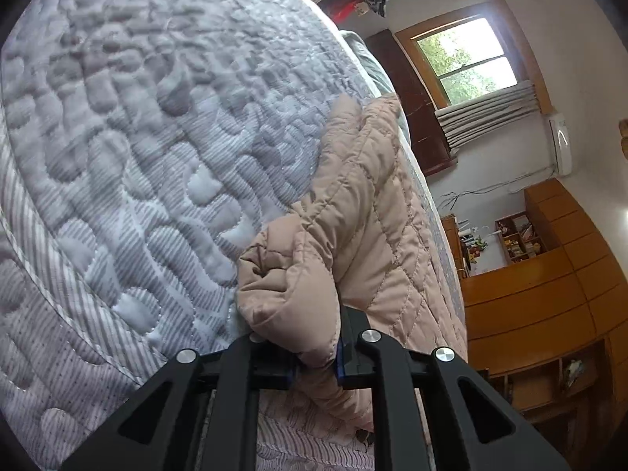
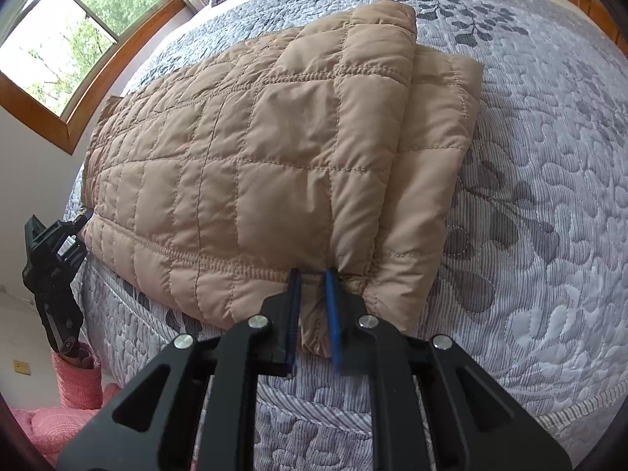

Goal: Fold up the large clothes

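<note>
Both grippers pinching the tan quilted jacket on the bed

The jacket is lying partly folded on the grey leaf-print quilt, near the bed's edge. The right gripper is clamping its jaws on the jacket's near hem, and the left gripper is squeezing a puffy fold at the other corner. A window is sitting off to the side.
</note>
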Demonstrator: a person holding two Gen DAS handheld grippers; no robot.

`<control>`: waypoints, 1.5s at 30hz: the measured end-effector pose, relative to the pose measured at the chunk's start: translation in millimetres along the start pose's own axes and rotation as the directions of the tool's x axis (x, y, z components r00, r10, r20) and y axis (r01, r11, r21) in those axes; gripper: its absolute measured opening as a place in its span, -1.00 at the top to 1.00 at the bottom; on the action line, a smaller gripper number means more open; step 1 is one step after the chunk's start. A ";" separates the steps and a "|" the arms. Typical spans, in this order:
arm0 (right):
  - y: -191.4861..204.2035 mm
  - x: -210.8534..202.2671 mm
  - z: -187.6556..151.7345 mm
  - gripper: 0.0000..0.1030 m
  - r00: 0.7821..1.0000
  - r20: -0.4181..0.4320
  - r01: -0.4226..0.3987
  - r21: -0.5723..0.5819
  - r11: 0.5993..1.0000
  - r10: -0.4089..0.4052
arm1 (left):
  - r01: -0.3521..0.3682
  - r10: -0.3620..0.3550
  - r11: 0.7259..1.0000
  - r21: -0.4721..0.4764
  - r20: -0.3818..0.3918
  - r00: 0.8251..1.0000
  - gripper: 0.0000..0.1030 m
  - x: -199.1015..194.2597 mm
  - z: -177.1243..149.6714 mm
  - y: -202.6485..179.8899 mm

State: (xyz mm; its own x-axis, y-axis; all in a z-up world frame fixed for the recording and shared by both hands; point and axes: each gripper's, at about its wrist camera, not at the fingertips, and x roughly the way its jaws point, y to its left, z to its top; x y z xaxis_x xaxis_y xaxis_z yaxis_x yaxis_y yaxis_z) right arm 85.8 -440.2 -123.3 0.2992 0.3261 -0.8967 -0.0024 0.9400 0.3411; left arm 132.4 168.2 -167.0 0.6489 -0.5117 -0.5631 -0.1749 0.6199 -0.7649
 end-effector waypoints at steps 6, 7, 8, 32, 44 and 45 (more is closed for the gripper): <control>-7.1 -4.7 -3.4 0.77 1.000 0.003 -0.014 0.017 1.000 0.014 | 0.015 -0.048 0.951 0.310 0.099 0.994 0.75 -34.2 -6.2 -84.7; -7.4 -5.0 -3.6 0.76 1.000 0.003 -0.015 0.019 1.000 0.015 | 0.018 -0.058 0.935 0.355 0.103 0.993 0.75 -36.7 -8.7 -98.9; -7.0 -5.2 -3.7 0.76 1.000 0.003 -0.016 0.020 1.000 0.015 | 0.025 -0.072 0.915 0.403 0.103 0.992 0.75 -38.9 -12.3 -114.3; 0.8 -6.0 -6.7 0.73 1.000 0.005 -0.007 0.015 1.000 0.007 | 0.240 -0.050 0.661 0.711 -0.277 0.959 0.74 57.3 -128.8 -230.9; -0.7 -4.8 -4.9 0.72 1.000 0.001 -0.007 0.012 1.000 0.007 | 0.220 0.048 0.670 0.709 -0.337 0.940 0.68 96.7 -154.2 -217.7; -0.2 -4.5 -5.0 0.72 1.000 0.001 -0.006 0.013 1.000 0.006 | 0.218 0.050 0.669 0.710 -0.336 0.940 0.68 97.0 -155.2 -216.8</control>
State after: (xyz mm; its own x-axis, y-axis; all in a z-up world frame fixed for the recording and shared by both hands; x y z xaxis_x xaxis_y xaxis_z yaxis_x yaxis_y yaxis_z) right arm 79.7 -441.3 -120.8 0.3005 0.3314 -0.8944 0.0079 0.9368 0.3497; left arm 118.4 -108.2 -104.4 0.3523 -0.6501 -0.6732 0.5507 0.7256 -0.4126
